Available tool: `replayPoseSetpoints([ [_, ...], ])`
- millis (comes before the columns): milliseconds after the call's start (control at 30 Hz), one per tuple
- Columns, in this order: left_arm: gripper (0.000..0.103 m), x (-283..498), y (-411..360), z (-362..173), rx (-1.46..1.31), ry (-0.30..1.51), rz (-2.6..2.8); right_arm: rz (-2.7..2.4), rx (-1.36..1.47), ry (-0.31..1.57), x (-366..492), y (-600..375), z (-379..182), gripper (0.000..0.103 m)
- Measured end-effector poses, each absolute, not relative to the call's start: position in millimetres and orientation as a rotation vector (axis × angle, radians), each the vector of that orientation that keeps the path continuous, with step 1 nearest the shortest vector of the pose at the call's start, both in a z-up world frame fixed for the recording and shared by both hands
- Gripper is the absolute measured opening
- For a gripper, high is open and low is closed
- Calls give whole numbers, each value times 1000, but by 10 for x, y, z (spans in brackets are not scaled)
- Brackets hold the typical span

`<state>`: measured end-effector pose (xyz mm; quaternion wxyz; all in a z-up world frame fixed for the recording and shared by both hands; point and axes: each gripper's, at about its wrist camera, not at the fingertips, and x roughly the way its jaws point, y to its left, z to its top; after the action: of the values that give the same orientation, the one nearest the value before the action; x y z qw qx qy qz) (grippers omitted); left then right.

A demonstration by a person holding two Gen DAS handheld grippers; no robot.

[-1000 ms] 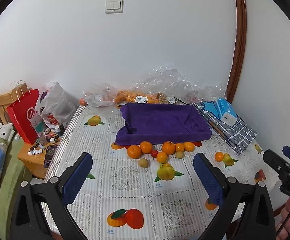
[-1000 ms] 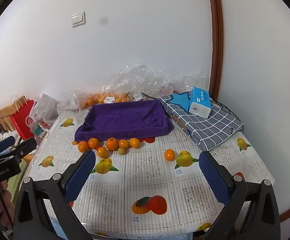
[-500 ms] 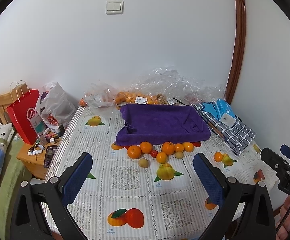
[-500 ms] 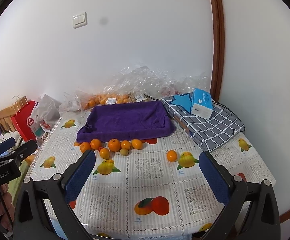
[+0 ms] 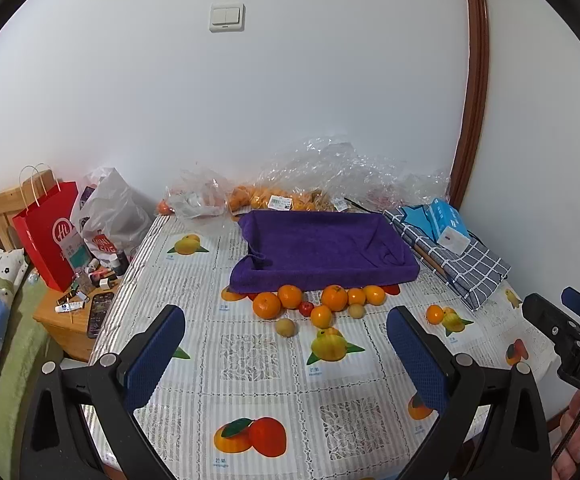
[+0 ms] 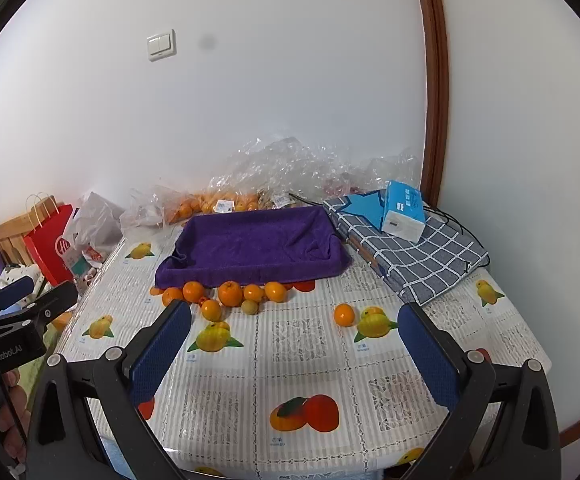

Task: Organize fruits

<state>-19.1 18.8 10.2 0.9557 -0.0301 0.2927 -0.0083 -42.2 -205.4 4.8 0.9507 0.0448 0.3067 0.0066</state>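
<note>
- Since 1 second ago both views have crept a little toward the table (image 5: 249, 360); nothing on it has moved, so I judge sorting has not begun.
- My left tongs (image 5: 285, 344) stand wide and hold nothing, hanging over the near part of the table.
- Ahead of them, between their tips, lies the fruit cluster (image 5: 318, 302): about 6 oranges, 2 dull yellow-green fruits and 1 small red one, touching or just beside each other.
- Beyond the cluster sits the purple tray (image 5: 322, 248), with no fruit in it that I can see.
- Ahead of my right tongs (image 6: 294, 344), also wide and holding nothing, 1 lone orange (image 6: 344, 315) lies apart from the cluster, nearer their right finger.
- I would guess the tray is the goal; the lone orange looks the easiest first pick for the right.
</note>
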Motion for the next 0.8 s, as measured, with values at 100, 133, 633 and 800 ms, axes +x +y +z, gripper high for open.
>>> replayPoseSetpoints([
  [100, 102, -197, 198, 101, -65, 595, -21, 19, 89, 627, -423, -2049, 40, 102],
  [133, 102, -199, 198, 102, -64, 593, -20, 18, 85, 626, -425, -2046, 38, 102],
  [633, 102, -120, 194, 21, -46, 596, -15, 33, 86, 637, -260, -2008, -58, 102],
  [800, 102, -6, 229, -79, -43, 604, 4, 9, 55, 632, -131, -1994, -145, 102],
])
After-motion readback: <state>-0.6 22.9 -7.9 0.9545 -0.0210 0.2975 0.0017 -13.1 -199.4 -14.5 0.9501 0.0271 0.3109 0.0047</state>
